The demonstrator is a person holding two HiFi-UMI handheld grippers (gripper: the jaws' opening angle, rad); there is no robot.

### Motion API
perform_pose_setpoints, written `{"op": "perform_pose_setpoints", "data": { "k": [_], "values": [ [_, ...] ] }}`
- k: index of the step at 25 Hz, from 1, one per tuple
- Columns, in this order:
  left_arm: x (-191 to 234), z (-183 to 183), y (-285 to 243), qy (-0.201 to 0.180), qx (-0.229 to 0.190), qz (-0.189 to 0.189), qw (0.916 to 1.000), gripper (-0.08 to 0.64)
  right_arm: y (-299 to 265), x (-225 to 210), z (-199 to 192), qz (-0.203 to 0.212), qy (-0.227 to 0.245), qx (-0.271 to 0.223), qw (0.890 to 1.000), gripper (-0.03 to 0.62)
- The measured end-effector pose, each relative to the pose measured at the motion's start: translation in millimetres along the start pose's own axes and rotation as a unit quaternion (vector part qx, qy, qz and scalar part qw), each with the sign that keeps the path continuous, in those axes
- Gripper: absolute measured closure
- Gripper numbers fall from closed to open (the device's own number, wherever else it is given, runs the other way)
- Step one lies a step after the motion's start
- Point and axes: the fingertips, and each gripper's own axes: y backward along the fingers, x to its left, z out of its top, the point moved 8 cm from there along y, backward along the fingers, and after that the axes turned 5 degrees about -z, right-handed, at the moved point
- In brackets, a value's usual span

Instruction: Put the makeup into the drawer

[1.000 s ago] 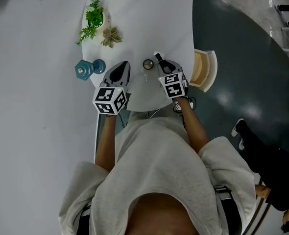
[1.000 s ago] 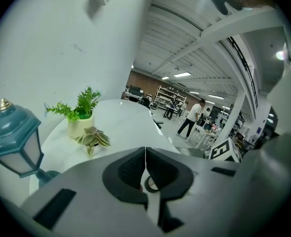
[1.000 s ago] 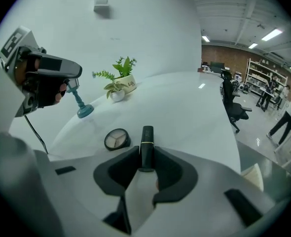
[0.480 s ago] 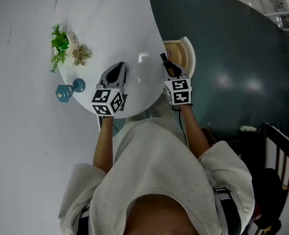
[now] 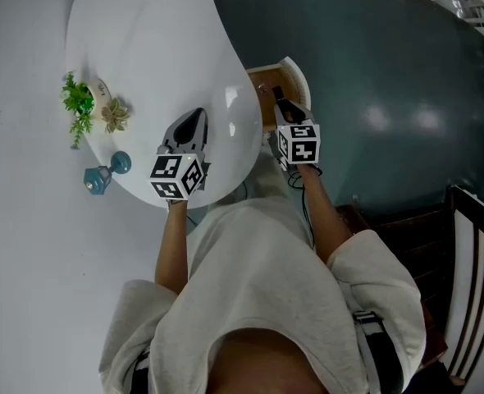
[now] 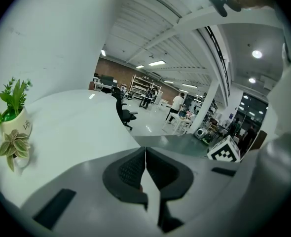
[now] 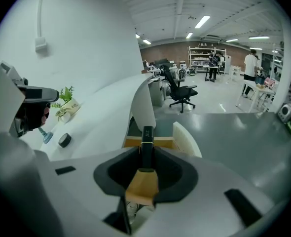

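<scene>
Makeup tube (image 7: 146,142): black cap forward, tan body behind. Clamped in right gripper (image 7: 145,163), jaws part-closed on it. In head view tube tip lies over open drawer (image 5: 301,79) at table (image 5: 143,31) right edge. Left gripper (image 6: 145,163): jaws together, nothing between, over tabletop. Plant (image 5: 79,103) and blue object (image 5: 102,173) at table's left.

No legible text anywhere

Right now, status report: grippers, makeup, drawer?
Left gripper shut, empty. Right gripper shut on makeup tube, at the open drawer. Path looks clear.
</scene>
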Motion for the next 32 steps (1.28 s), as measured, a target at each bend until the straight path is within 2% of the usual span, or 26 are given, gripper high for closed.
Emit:
{"op": "perform_pose_setpoints", "data": {
  "k": [10,20,24,28,32],
  "values": [
    [16,2,-13,0.022,0.006,0.025,0.9994,0.548,-97,-6,-12,0.017,-0.017,0.075,0.997,0.499],
    [37,3,-28,0.04,0.026,0.041,0.998,0.548,-182,-20,-36,0.012,-0.031,0.16,0.987,0.499],
    [46,4,-28,0.043,0.033,0.046,0.9974,0.548,-201,-23,-37,-0.004,-0.029,0.191,0.981,0.499],
    [53,4,-27,0.047,0.036,0.053,0.9969,0.548,-216,-18,-45,0.005,-0.043,0.219,0.975,0.497],
    [58,4,-27,0.048,0.04,0.054,0.9966,0.548,-223,-19,-56,-0.004,-0.038,0.235,0.971,0.495]
  ]
}}
